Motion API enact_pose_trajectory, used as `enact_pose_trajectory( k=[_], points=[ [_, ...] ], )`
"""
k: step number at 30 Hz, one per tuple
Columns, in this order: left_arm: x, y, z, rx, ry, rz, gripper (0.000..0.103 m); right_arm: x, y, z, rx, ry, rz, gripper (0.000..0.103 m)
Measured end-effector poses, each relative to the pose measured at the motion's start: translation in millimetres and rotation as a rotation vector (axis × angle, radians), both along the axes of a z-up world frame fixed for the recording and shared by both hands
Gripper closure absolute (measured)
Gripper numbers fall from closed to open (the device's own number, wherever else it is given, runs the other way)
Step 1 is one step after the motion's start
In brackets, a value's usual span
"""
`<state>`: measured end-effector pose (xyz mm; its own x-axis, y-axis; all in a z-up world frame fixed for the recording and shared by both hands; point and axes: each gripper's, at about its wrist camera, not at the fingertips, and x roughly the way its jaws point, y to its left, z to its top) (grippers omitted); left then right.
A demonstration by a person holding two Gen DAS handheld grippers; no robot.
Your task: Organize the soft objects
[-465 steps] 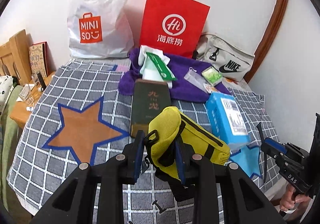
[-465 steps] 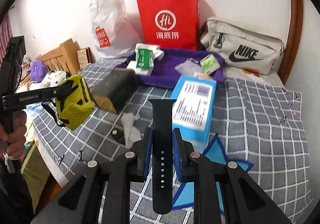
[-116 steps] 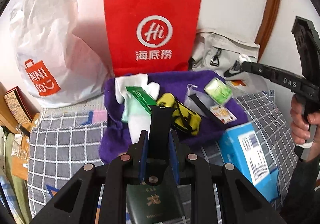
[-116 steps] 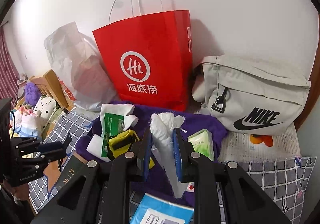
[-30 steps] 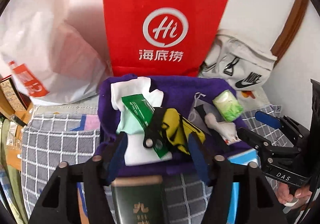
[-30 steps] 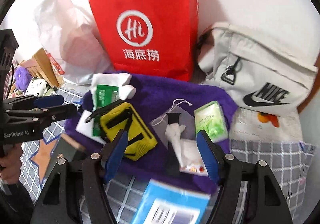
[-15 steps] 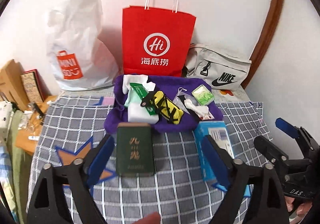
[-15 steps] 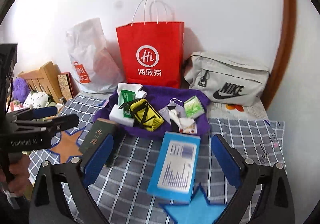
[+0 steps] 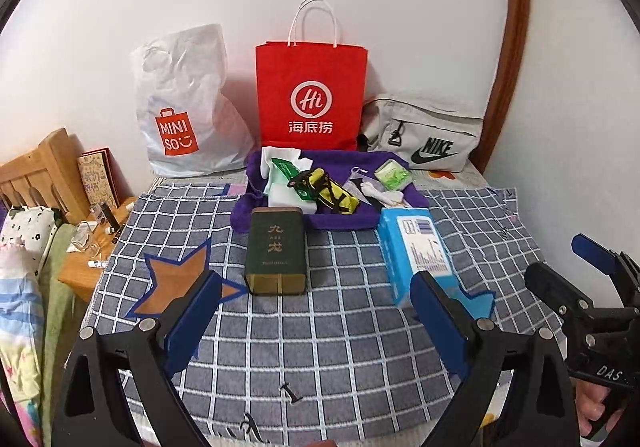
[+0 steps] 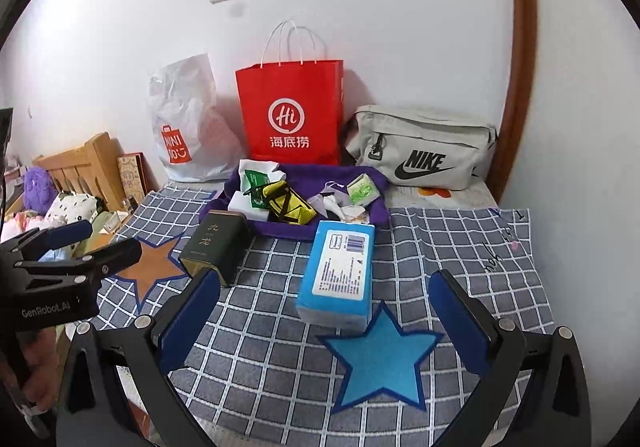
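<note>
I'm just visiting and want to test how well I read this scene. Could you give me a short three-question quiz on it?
1. True or false: the left tongs and right tongs are both open and hold nothing.
2. What does the yellow pouch lie on: A the purple towel, B the blue box, C the dark green tin?
3. Fill in: the bag standing behind the towel is ___ in colour.

Key: 1 true; 2 A; 3 red.

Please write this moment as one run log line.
left gripper: open, empty | right gripper: open, empty | yellow pouch: on purple towel
</note>
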<state>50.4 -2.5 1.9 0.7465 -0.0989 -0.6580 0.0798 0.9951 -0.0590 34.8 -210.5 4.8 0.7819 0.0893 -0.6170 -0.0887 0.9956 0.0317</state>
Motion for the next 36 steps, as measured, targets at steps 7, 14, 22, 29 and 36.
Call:
enact_pose_trajectory(
  k=[7,14,22,29,36],
  points=[
    [-25,1,2,-0.016,-0.024,0.011,0.007,-26,3,1,-0.003,-0.01,0.001,0.001],
    [-40,3,7,-0.005,-0.05,0.032,0.007,-37,5,3,0.003,-0.009,-0.001,0.001],
    [-47,9,6,-0.021,-0.047,0.044,0.007,-42,3,5,0.013,-0.014,-0.011,0.001],
    [-48,11,5,-0.026,-0.048,0.045,0.007,-43,3,5,0.015,-0.013,-0.01,0.001],
    [-50,12,4,-0.027,-0.046,0.046,0.007,-45,5,4,0.017,-0.014,-0.009,0.001]
  ],
)
